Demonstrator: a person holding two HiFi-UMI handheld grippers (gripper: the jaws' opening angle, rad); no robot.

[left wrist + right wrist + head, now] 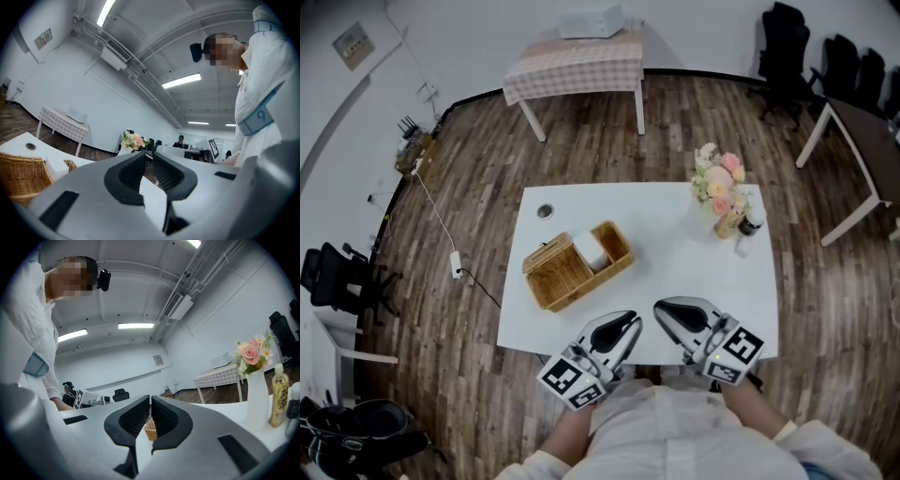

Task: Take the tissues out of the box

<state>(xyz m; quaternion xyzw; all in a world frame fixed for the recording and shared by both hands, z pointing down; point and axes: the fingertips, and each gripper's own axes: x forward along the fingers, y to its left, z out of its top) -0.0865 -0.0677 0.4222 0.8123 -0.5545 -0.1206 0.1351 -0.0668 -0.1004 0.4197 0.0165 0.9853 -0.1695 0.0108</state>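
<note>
A wicker box (564, 279) sits on the left half of the white table (675, 267), its lid flipped open. White tissues (592, 251) stand in its open part. My left gripper (630, 322) and right gripper (662, 308) hover side by side over the table's front edge, right of the box and apart from it. Both are shut with nothing between the jaws. In the left gripper view the left gripper (149, 155) points past the wicker box (21, 174) at its left. In the right gripper view a bit of the wicker box (150, 430) shows behind the shut right gripper (150, 400).
A vase of pink flowers (719, 185) and a small bottle (751, 222) stand at the table's far right corner. A round cable hole (545, 212) is at the far left. Behind stands a cloth-covered table (577, 66); black chairs (787, 47) are at the right.
</note>
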